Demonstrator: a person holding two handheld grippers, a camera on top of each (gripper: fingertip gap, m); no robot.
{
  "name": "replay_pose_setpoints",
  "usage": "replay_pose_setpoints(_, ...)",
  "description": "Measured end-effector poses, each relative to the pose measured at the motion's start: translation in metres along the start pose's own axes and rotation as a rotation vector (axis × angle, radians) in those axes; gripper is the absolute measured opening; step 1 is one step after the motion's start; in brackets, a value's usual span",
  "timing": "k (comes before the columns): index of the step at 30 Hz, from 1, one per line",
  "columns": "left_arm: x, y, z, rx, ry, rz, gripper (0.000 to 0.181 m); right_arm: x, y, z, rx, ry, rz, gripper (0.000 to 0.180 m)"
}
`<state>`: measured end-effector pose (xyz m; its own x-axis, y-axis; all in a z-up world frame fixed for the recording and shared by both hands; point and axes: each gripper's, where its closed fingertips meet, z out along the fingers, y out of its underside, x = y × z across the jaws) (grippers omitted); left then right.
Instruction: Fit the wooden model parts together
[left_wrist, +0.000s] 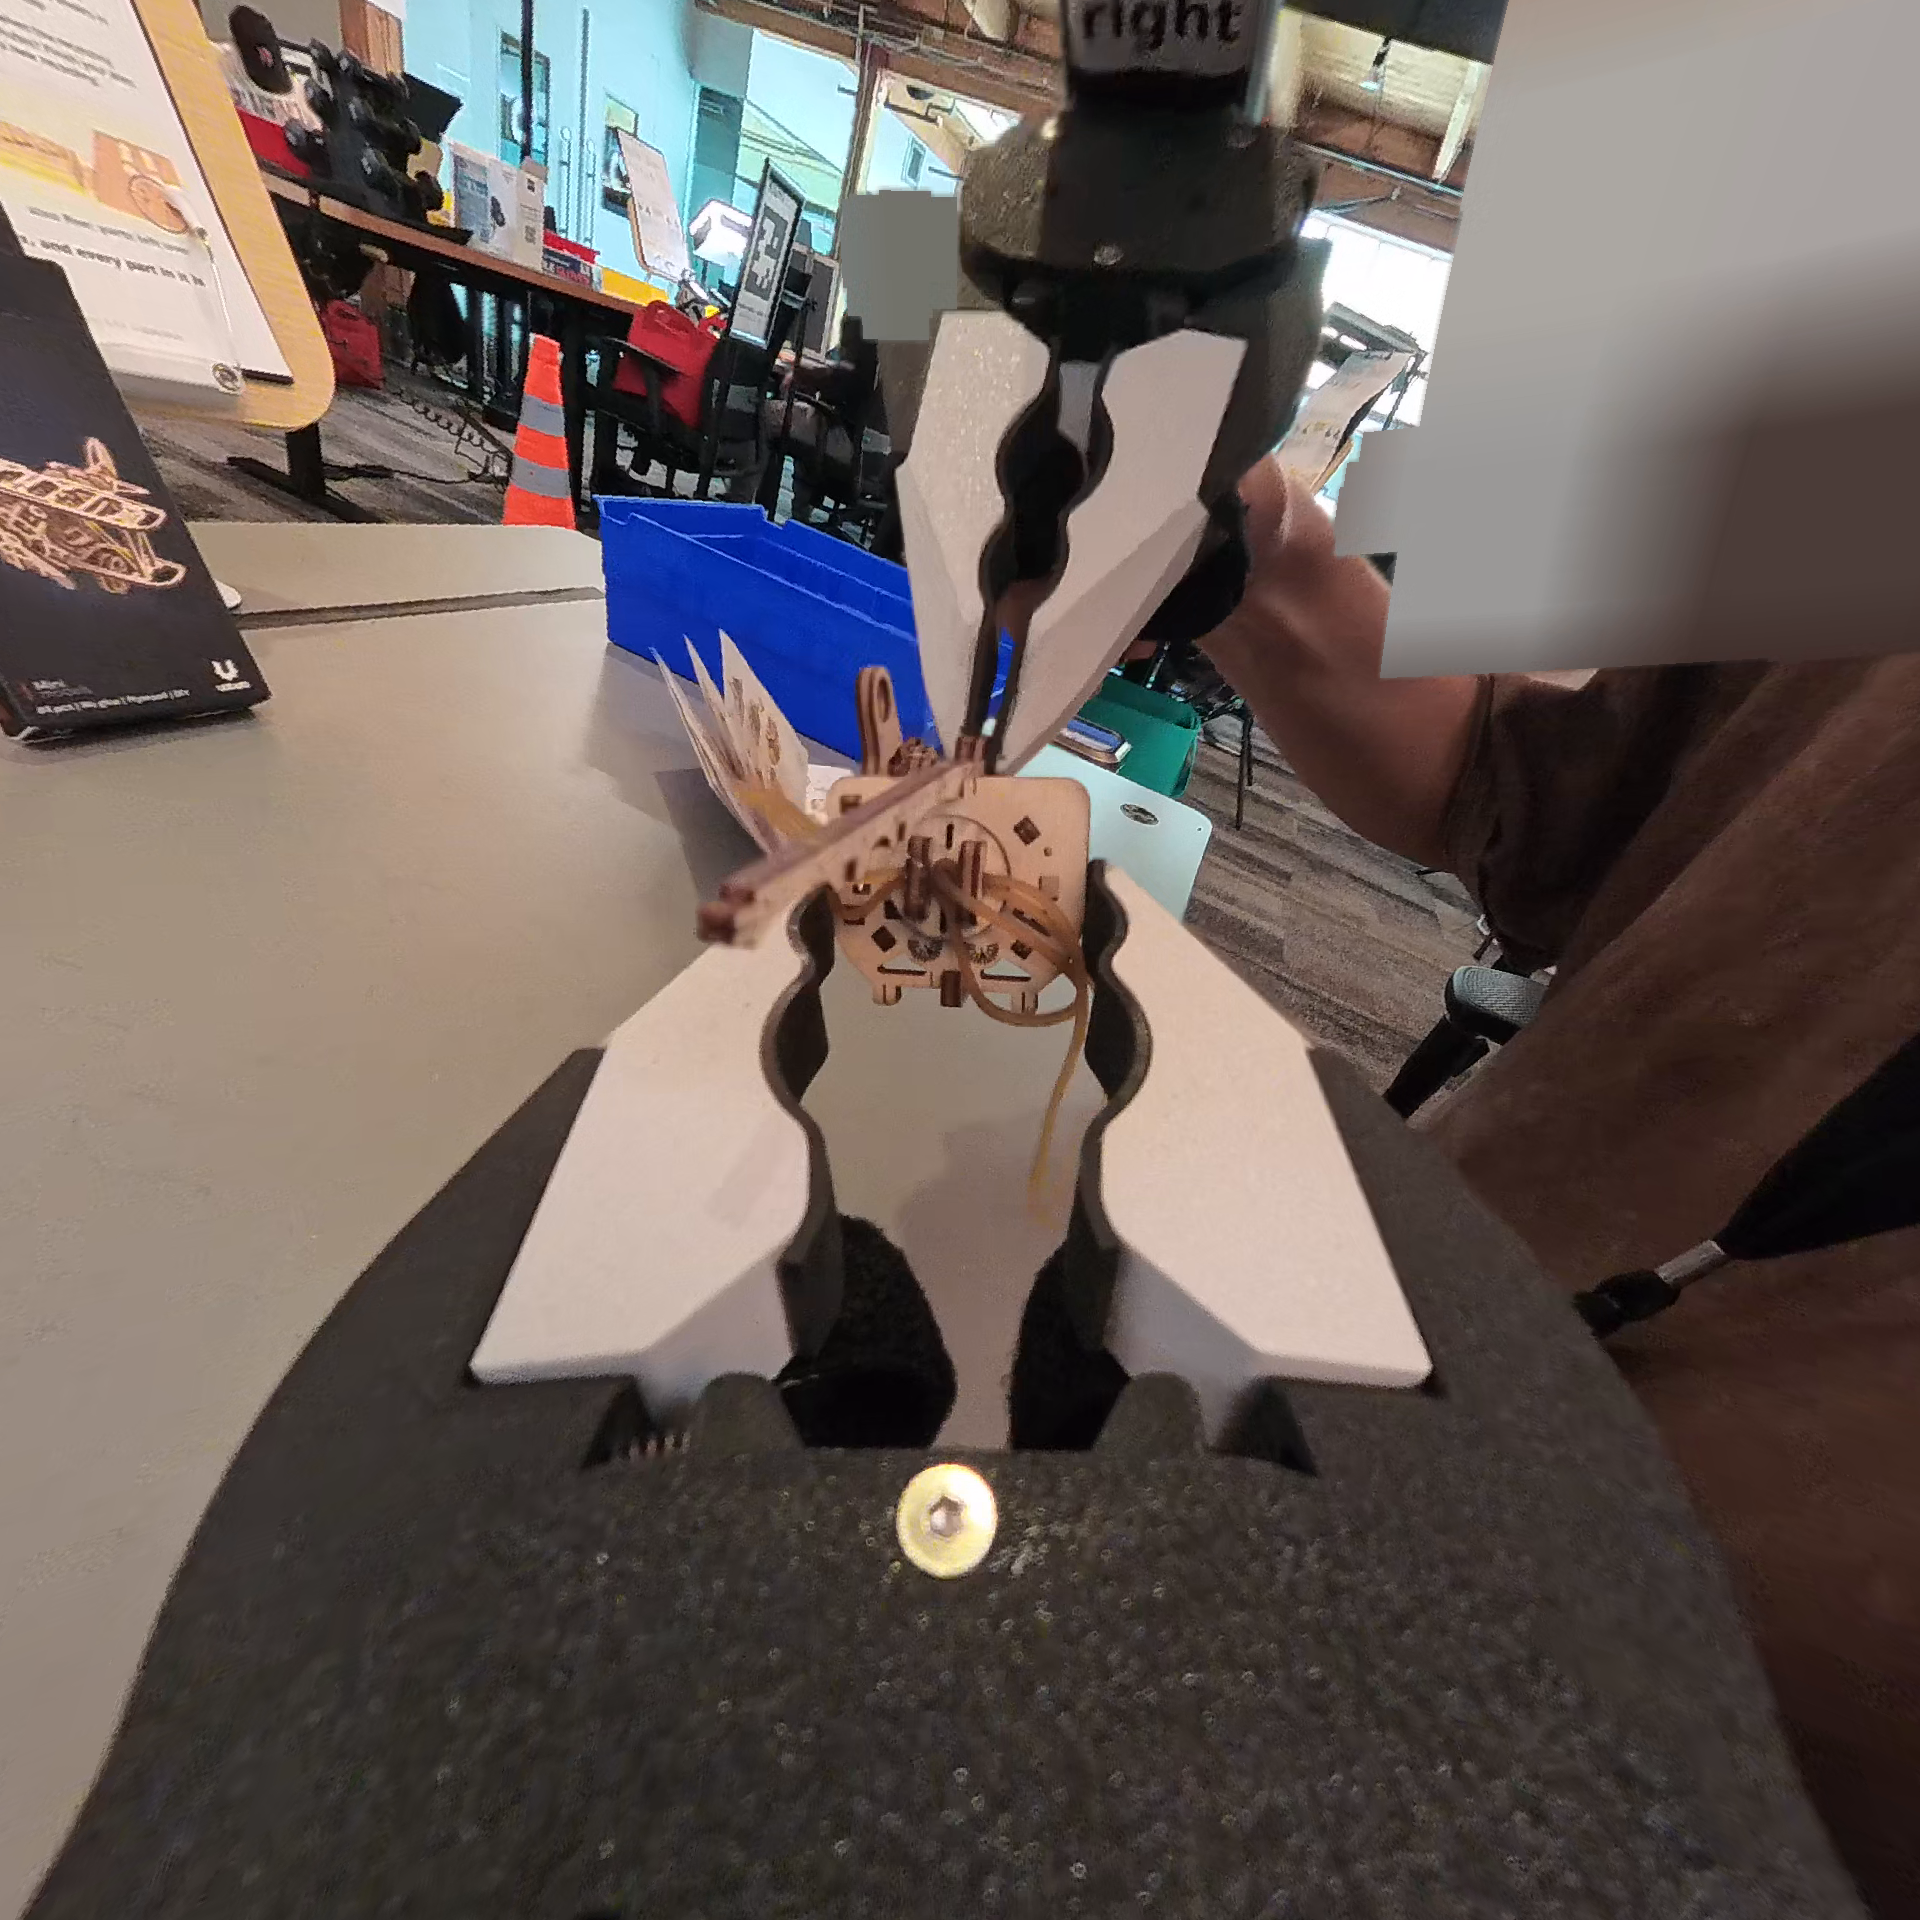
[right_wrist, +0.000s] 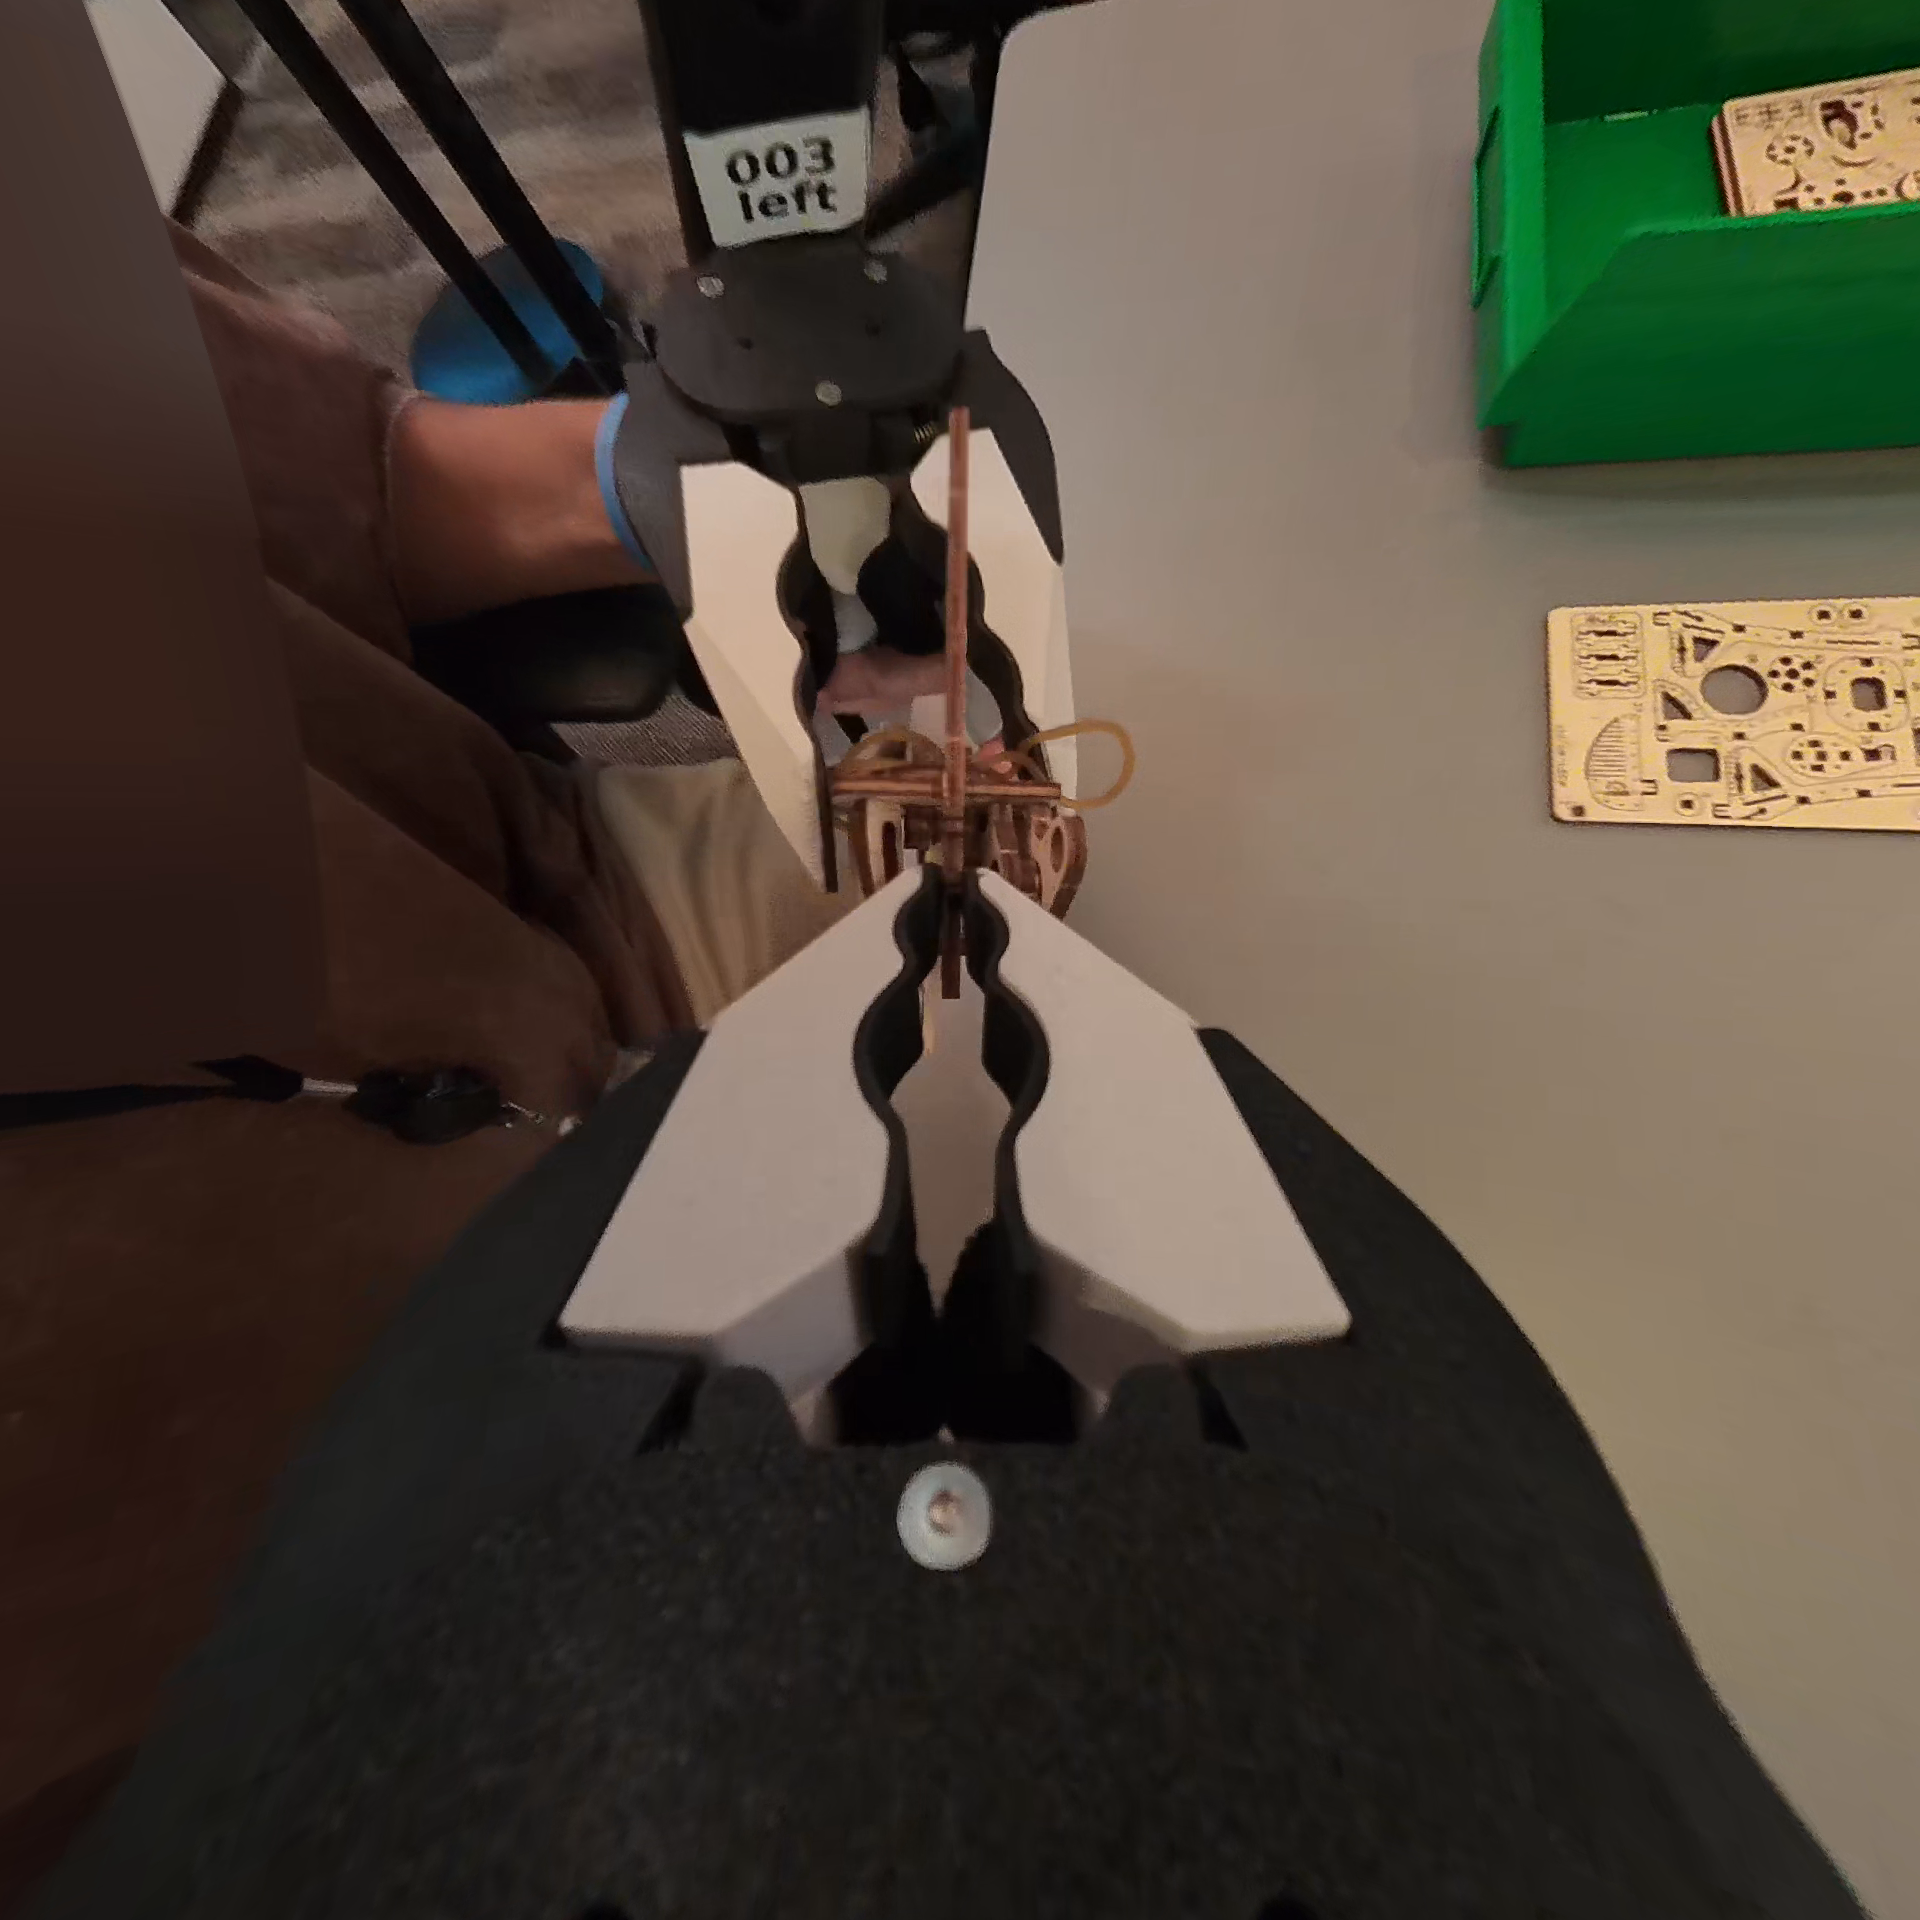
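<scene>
A grey table (left_wrist: 312, 935) fills the scene, with a blue bin (left_wrist: 769, 603) at its far side, a green bin (right_wrist: 1683, 301) holding a wooden sheet, and a laser-cut parts sheet (right_wrist: 1735, 717) lying flat well apart from the work. A dark kit box (left_wrist: 94, 540) stands at the left.

Above the table edge, the left gripper (left_wrist: 951, 935) has its fingers set wide apart around a squarish wooden model body (left_wrist: 977, 894), clamped on its two sides so the flat face looks back toward that gripper's camera. A tan rubber band (left_wrist: 1049, 997) loops off the face and trails down loose.

The right gripper (right_wrist: 943, 894) comes in from above, its fingers brought nearly together and pinching a thin wooden strip (left_wrist: 831, 842). In the left wrist view the strip's long axis runs diagonally across the body's face, the free end pointing down and left, the held end up and right at the tips. In the right wrist view the strip is seen edge-on, running straight away from the camera.

I judge the step to be seating the strip into the body. Doing it well means holding the body steady, keeping the strip square to its slot, pressing along the slot rather than levering, and keeping the band clear of the joint.
</scene>
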<state>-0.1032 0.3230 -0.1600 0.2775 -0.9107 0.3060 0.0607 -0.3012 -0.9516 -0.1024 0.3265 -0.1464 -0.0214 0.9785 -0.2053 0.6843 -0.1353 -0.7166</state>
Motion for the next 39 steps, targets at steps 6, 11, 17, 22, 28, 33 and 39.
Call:
replay_pose_setpoints(6,0.001,-0.003,0.000,0.014,0.000,0.001,0.045,-0.001,-0.002,-0.002,-0.035,0.037,-0.015,0.003)
replay_pose_setpoints(11,-0.001,-0.002,0.000,0.009,-0.010,0.005,0.046,0.001,-0.003,-0.002,-0.046,0.065,-0.046,0.003)
replay_pose_setpoints(17,-0.001,-0.001,0.001,0.002,-0.016,0.014,0.046,0.003,-0.007,-0.008,-0.017,0.065,-0.045,0.004)
replay_pose_setpoints(22,-0.002,-0.004,-0.002,0.022,-0.014,0.003,0.045,0.001,-0.007,-0.014,-0.001,0.059,-0.050,0.004)
replay_pose_setpoints(28,-0.001,-0.005,-0.001,0.024,-0.011,0.002,0.046,0.004,-0.002,-0.014,-0.016,0.067,-0.055,0.003)
replay_pose_setpoints(33,-0.002,-0.005,-0.002,0.026,-0.012,0.002,0.046,0.005,0.002,-0.014,-0.023,0.060,-0.051,0.003)
replay_pose_setpoints(39,-0.001,-0.005,-0.002,0.027,-0.010,0.004,0.046,0.005,0.005,-0.012,-0.026,0.050,-0.053,0.003)
